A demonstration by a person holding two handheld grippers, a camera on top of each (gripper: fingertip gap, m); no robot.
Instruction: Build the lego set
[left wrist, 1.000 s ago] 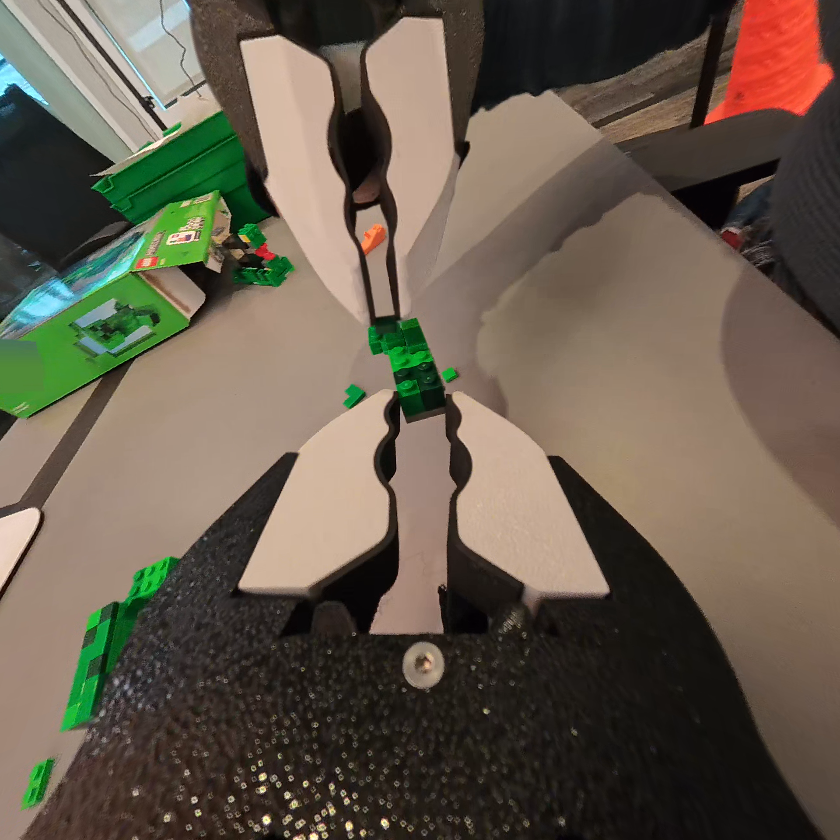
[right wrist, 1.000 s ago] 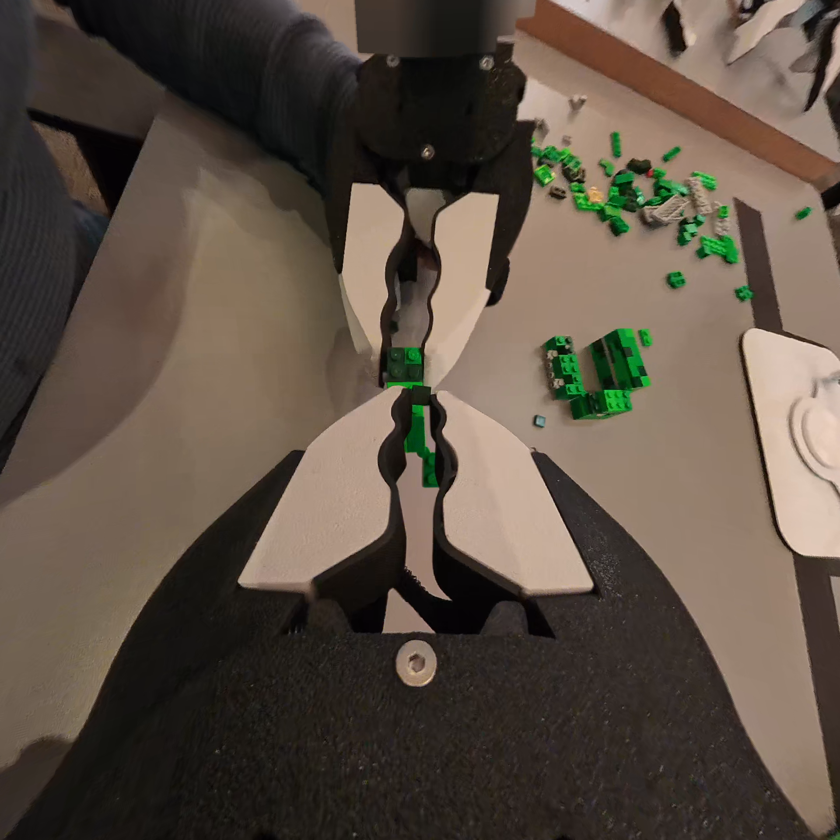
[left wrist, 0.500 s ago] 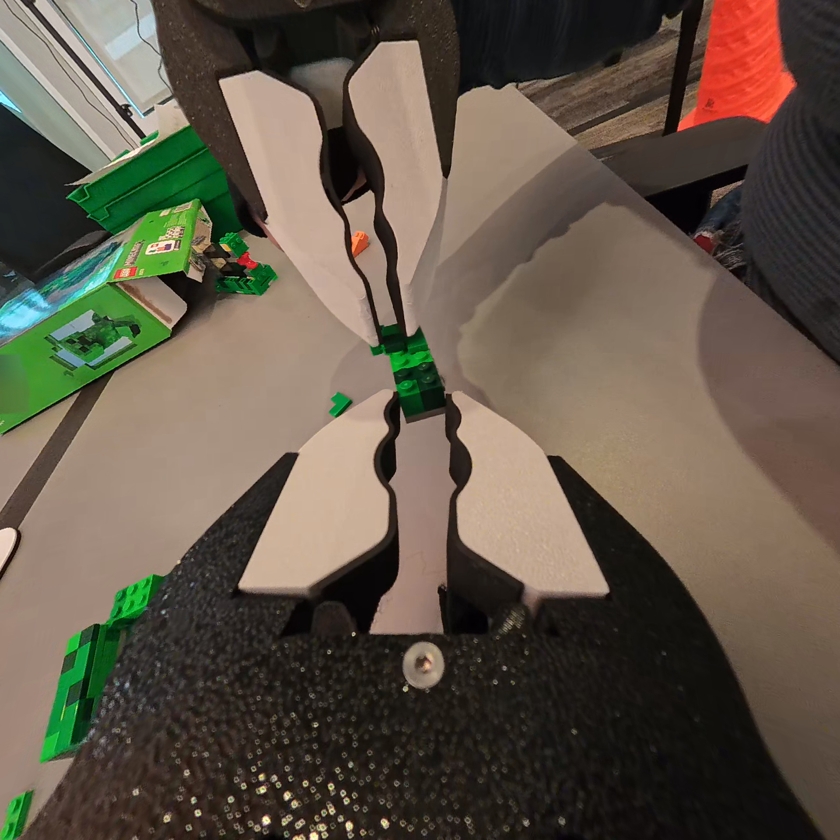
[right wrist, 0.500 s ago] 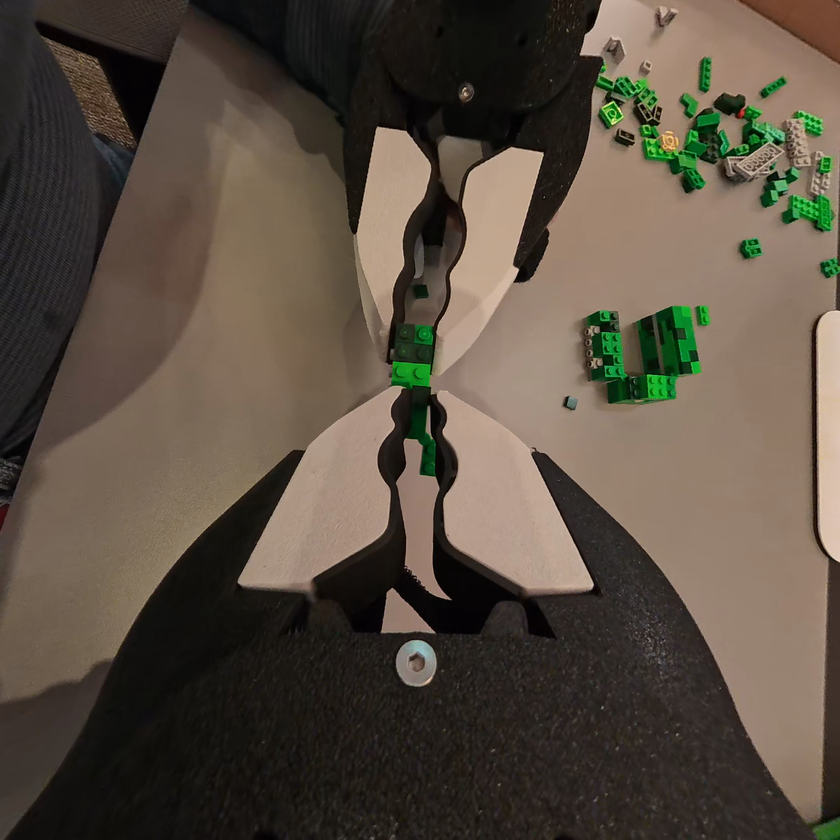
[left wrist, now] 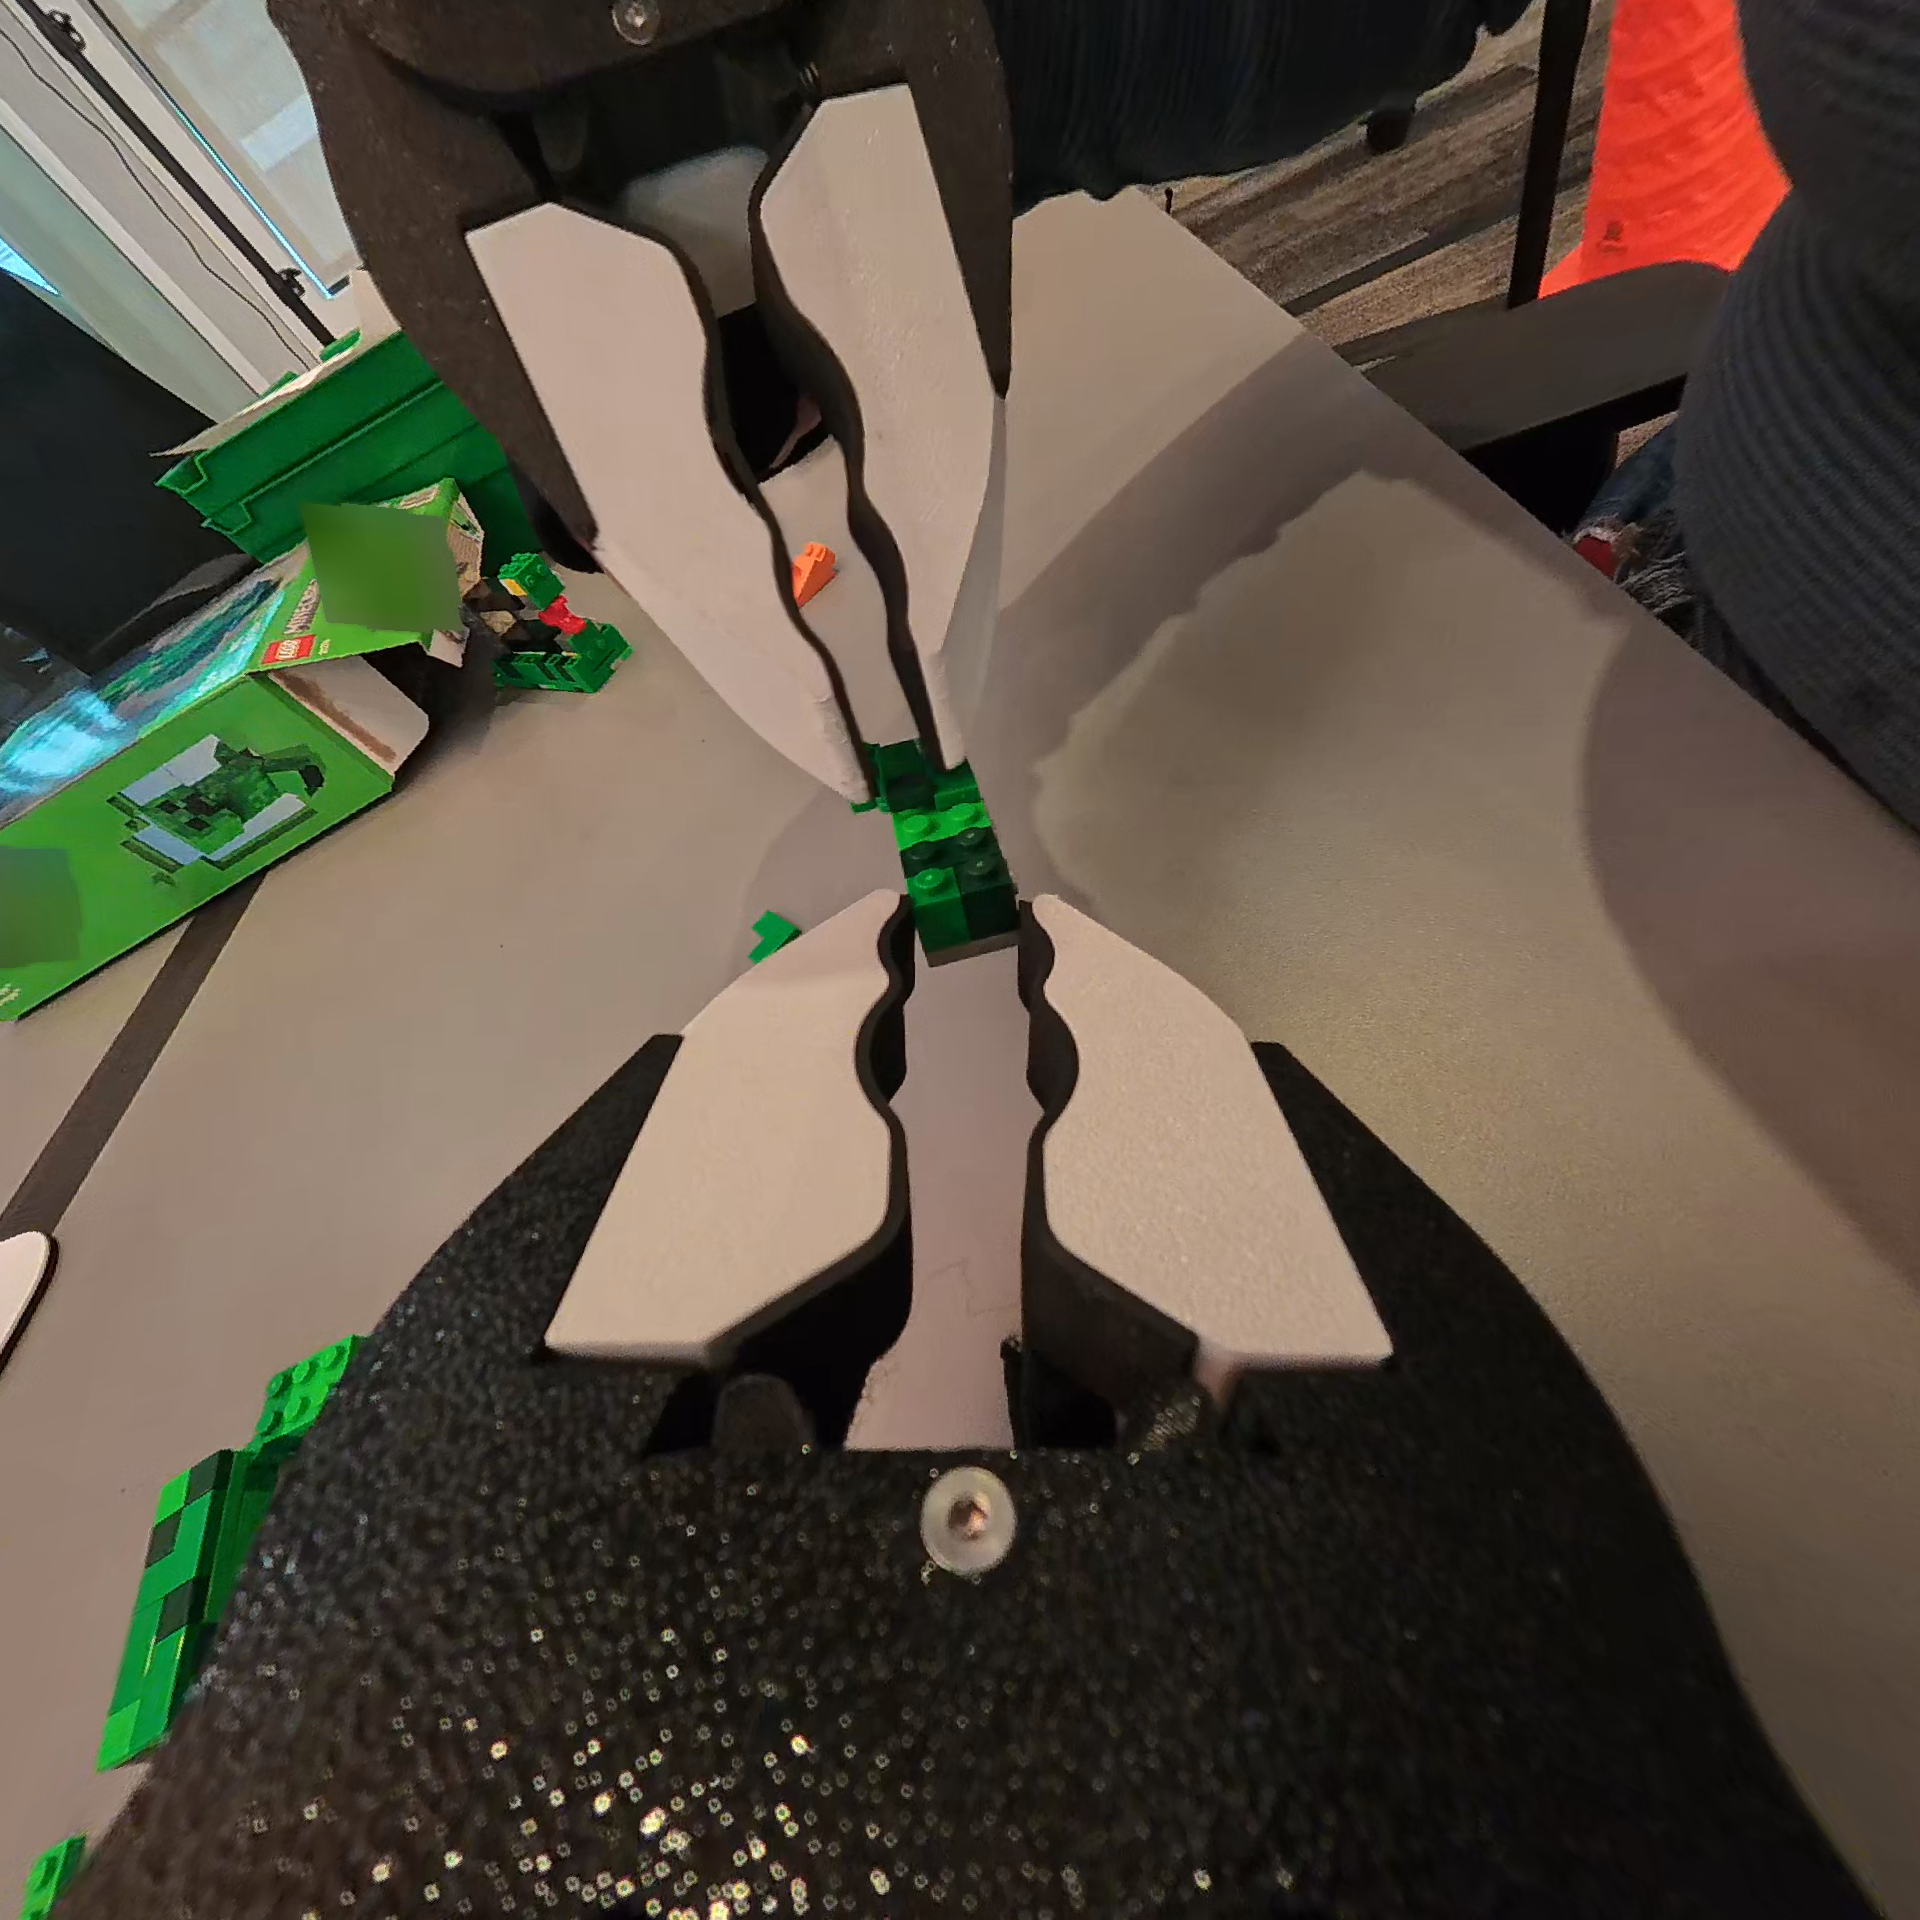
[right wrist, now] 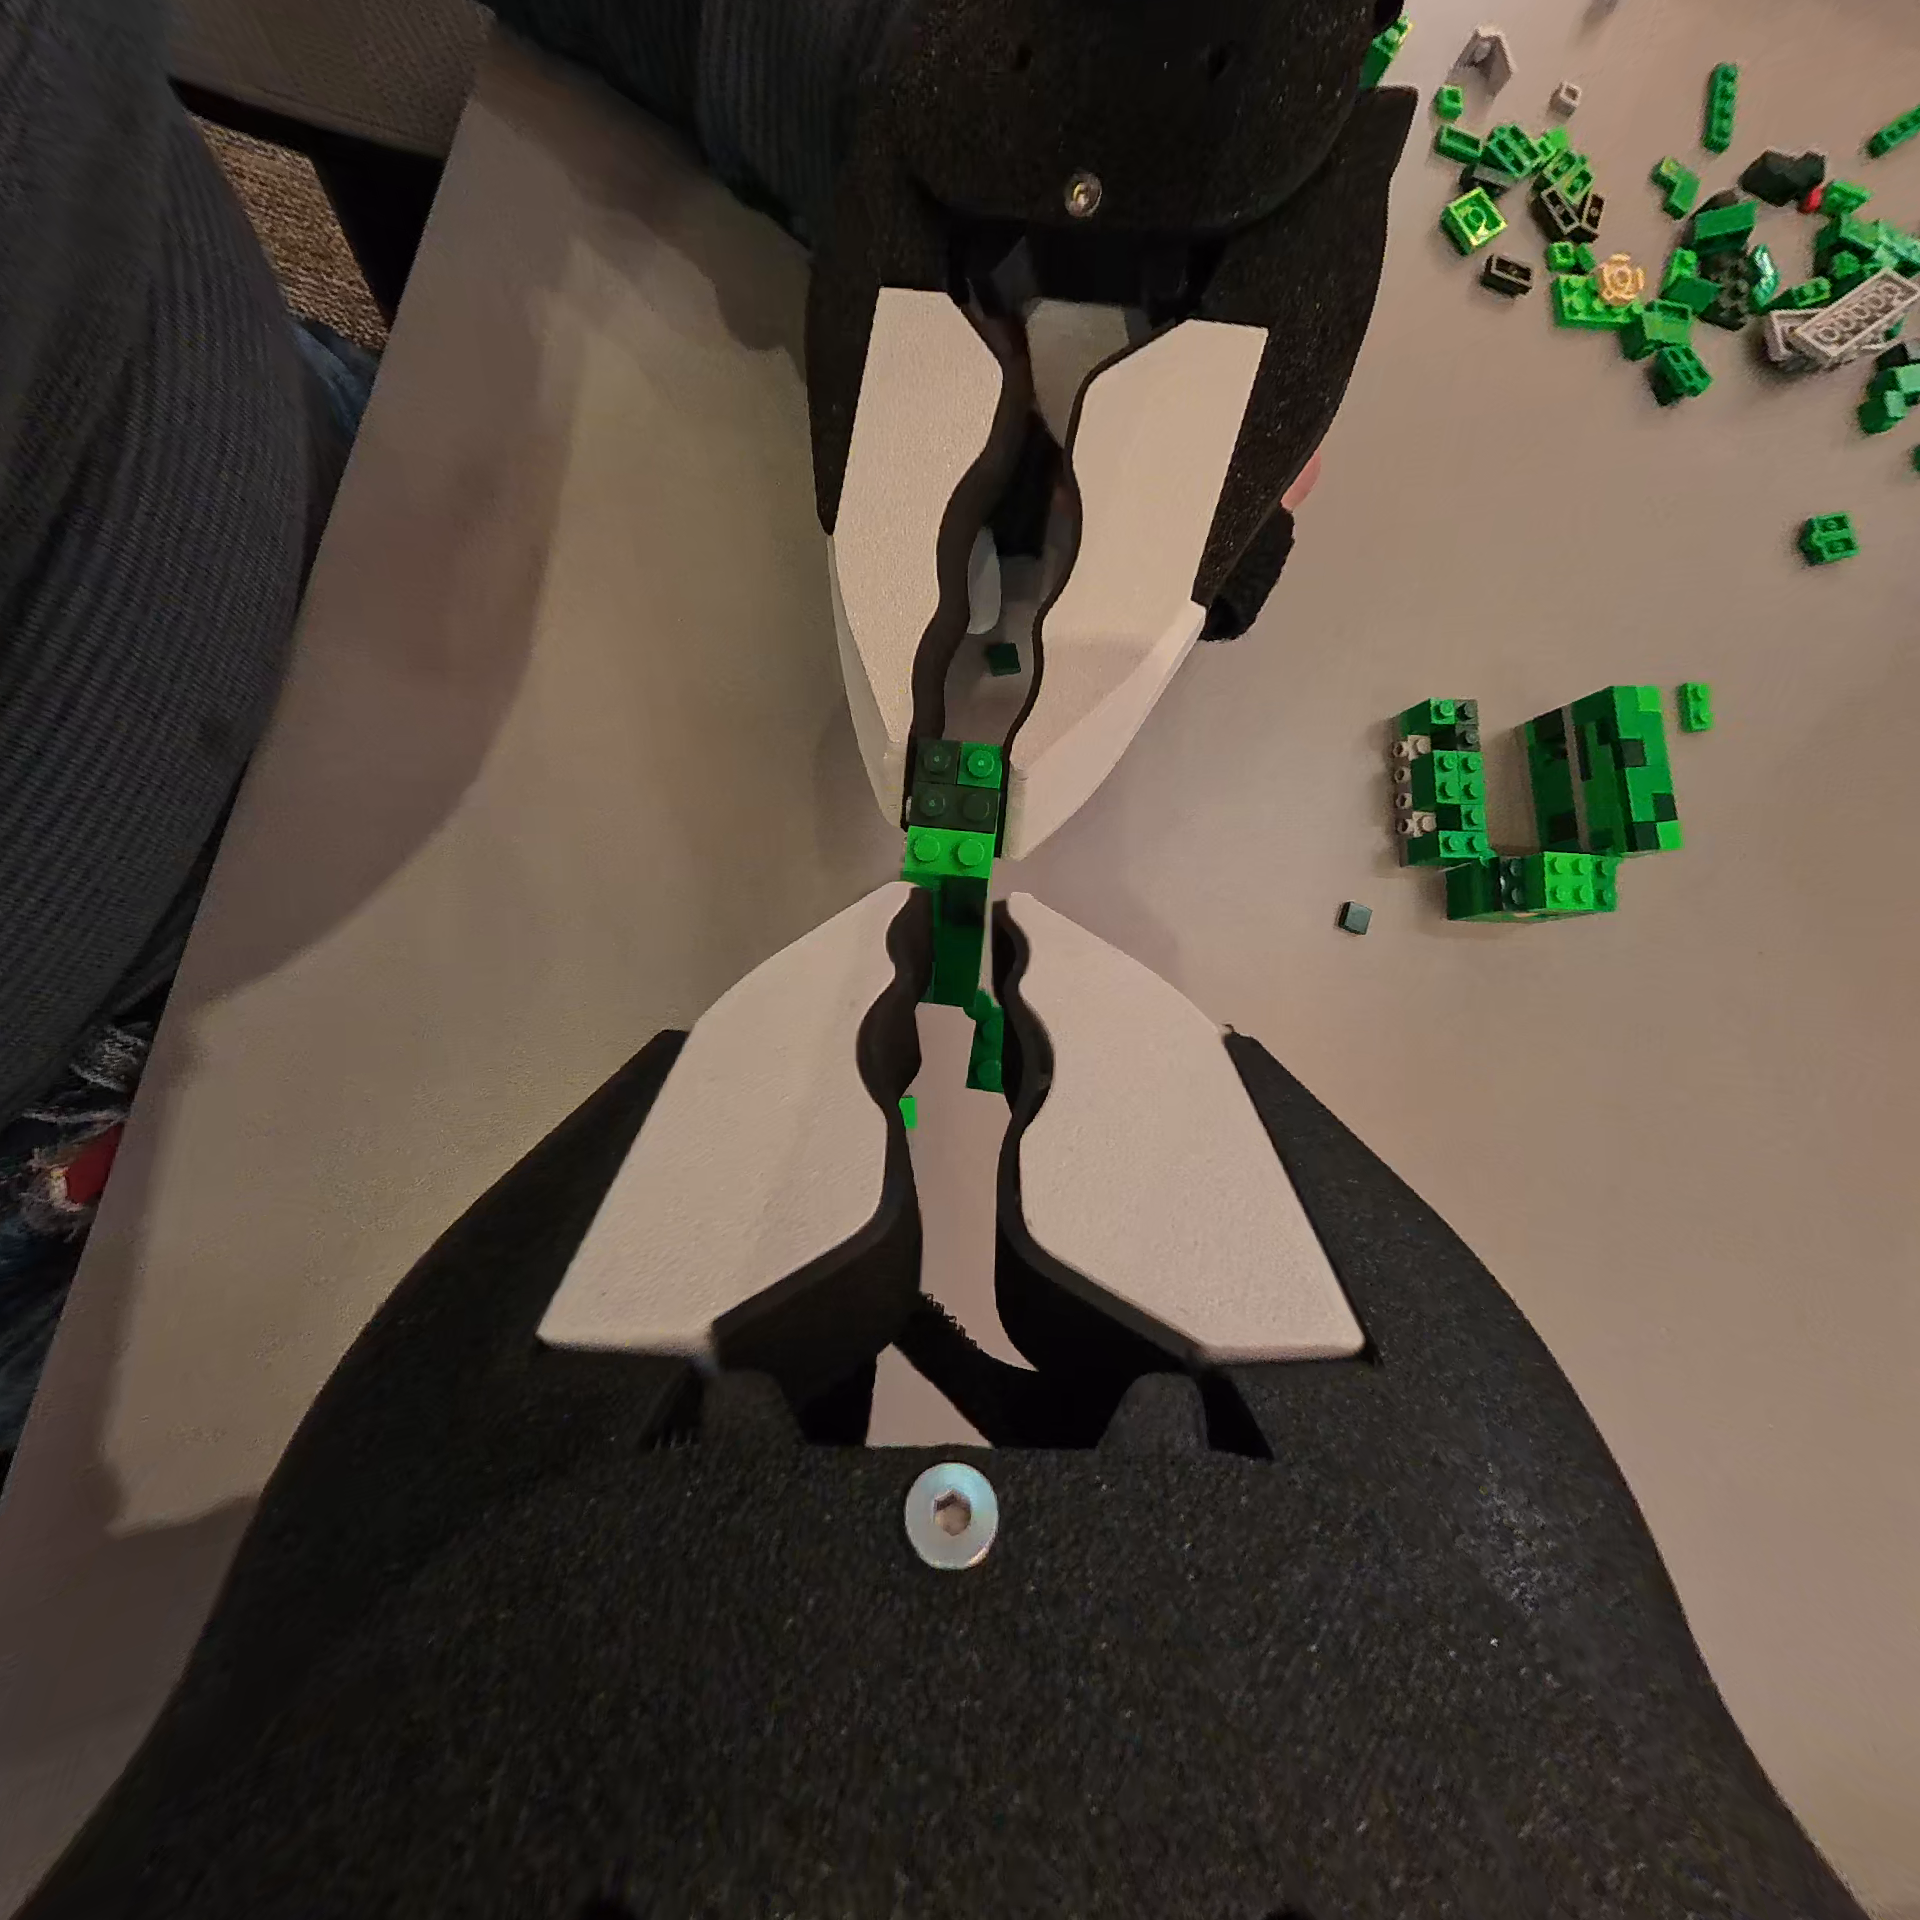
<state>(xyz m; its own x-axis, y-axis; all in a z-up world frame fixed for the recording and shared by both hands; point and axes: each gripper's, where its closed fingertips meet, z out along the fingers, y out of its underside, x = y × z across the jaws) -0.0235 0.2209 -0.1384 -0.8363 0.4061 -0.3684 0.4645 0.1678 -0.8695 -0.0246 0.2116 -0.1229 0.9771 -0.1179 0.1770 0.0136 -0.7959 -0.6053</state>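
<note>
An orange traffic cone [left wrist: 1673, 135] stands on carpet far right beyond the jaws; a white board's [left wrist: 16, 1283] rounded corner lies far left of them.

My right gripper [right wrist: 951, 899] has its fingers [right wrist: 790, 1049] closed on one end of a narrow green brick assembly [right wrist: 954, 847]. Facing me, the left gripper [right wrist: 954, 790] pinches the assembly's far end, its dark-green studs showing between those fingers. Right of us on the grey surface [right wrist: 1455, 1143] lies a U-shaped green build [right wrist: 1527, 805], a tiny dark tile [right wrist: 1355, 915] beside it, and loose bricks [right wrist: 1683, 239] scattered beyond.
</note>
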